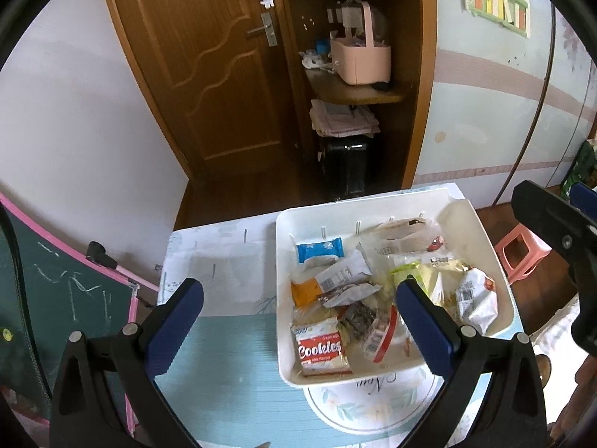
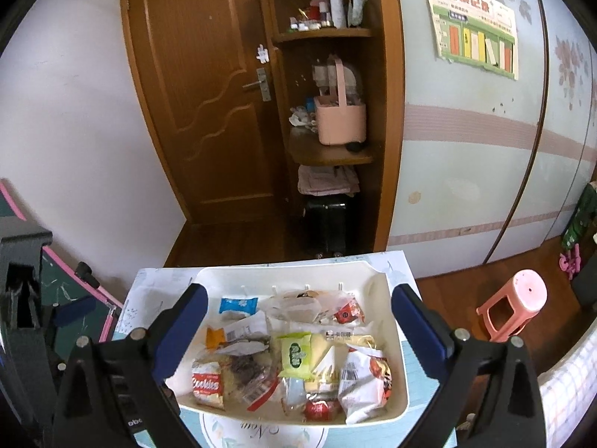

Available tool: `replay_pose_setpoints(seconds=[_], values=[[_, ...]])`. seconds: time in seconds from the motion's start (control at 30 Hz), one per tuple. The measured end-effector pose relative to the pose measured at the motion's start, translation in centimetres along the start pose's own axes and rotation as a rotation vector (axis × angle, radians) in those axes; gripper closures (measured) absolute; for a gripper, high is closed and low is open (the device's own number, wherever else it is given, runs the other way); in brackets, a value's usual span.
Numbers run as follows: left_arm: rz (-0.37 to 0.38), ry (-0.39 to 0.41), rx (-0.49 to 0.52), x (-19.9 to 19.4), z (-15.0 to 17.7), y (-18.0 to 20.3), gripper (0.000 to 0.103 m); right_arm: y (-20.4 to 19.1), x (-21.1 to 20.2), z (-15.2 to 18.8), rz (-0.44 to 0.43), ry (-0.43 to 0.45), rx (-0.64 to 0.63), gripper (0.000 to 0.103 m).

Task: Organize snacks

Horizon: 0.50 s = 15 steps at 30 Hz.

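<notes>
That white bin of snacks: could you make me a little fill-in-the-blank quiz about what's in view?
1. The snacks lie in a ____ bin.
2. The red packet at the bin's near-left corner reads ____.
3. The stool on the floor is ____.
4. The right gripper has its jaws ____, holding nothing.

Missing words: white; Cookies; pink; open

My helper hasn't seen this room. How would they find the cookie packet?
On the table sits a white bin full of snacks. The cookie packet lies in its near left corner, the only wrapper with a red band reading "Cookies" in white.
</notes>
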State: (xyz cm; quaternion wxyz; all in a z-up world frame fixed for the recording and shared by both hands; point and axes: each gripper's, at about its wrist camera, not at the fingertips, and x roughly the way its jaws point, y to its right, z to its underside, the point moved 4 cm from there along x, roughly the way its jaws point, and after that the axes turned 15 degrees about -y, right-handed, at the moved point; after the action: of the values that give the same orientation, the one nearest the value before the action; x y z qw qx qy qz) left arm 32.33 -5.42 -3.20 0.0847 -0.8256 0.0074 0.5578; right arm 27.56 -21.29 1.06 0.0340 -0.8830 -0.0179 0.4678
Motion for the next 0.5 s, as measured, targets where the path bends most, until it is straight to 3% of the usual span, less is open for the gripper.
replay_pose_setpoints(seconds=[0.23,0.5], values=[[0.004,0.044,-0.007,-4.5,2.9,-0.9,0.0,-0.9,-4.9,1.9,-0.002,0.046,-0.019,0.003],[0.017,0.085,0.011,-8.9,8.3,-1.4,0.0,-2.0,-9.7,6.3,-0.004,0.072,-0.062,0.003]])
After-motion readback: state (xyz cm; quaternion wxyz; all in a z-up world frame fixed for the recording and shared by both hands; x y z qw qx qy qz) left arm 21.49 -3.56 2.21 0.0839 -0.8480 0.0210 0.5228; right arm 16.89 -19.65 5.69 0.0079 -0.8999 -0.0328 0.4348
